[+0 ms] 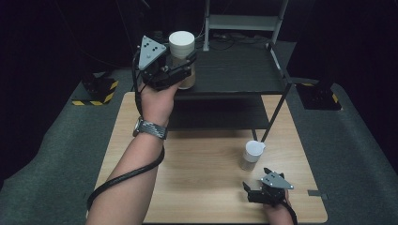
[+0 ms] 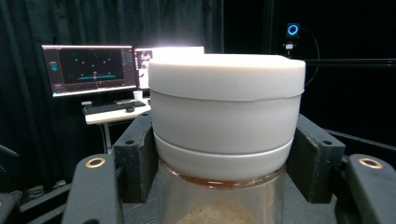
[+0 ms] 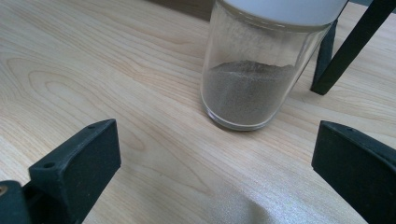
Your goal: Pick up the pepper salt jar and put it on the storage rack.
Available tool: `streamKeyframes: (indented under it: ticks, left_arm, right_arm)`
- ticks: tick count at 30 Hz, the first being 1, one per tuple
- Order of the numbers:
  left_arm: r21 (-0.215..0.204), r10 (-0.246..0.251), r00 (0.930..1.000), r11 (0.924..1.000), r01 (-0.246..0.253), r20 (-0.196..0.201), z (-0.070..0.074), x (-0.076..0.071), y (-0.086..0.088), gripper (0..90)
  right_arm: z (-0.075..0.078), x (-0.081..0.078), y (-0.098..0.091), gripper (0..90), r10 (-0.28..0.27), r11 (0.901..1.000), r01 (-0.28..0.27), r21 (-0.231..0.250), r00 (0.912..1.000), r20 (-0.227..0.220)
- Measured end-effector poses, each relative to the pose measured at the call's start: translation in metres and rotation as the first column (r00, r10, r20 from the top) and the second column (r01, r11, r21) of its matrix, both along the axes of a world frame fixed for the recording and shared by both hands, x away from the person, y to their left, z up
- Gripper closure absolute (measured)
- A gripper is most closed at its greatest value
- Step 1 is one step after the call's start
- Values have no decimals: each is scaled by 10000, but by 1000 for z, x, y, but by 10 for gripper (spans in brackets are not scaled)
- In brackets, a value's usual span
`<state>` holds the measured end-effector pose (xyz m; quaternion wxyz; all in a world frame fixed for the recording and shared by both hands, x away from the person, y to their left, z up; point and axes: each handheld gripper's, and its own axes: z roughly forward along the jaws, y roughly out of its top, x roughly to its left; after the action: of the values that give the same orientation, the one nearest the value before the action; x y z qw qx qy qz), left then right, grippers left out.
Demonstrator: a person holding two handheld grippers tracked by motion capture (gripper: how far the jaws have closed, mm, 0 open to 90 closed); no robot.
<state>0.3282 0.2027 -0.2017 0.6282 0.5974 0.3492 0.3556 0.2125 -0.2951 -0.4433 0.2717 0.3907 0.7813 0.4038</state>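
On the floor mat stands the wooden table [image 1: 197,187], with a black shelf rack [image 1: 234,75] over its far half; one rack leg [image 3: 348,46] meets the tabletop beside the second jar. Above the rack's upper shelf, the left gripper [image 1: 180,65] is clamped on a clear jar [image 1: 183,58] just under its white lid [image 2: 226,77]; the jaws press the glass from both sides, and light brown powder lies inside. The jar is upright, held at the shelf's left front corner. At the table's near right edge, the right gripper [image 1: 256,192] rests with jaws wide apart, grasping nothing. Just beyond it stands a second jar [image 3: 250,79], white-lidded, part full of darker grey-brown powder, upright on the wood and clear of both jaws.
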Motion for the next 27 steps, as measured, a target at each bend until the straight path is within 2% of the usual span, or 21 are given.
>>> streamKeyframes:
  ticks: [5, 16, 27]
  left_arm:
    - [-133, -16, 10000, 9999, 15, -74, -3, 5, 0, 348]
    - [130, -64, 9999, 9999, 66, -145, -4, 12, -8, 347]
    - [-107, -70, 9996, 9999, 67, -286, -7, 15, -5, 347]
  right_arm:
    - [0, 0, 0, 1, 1, 10000, -1, 7, 10000, 2]
    - [0, 0, -1, 1, 9, 10000, -9, 65, 10000, -12]
    - [0, 0, -2, 1, 26, 10000, -26, 88, 10000, -2]
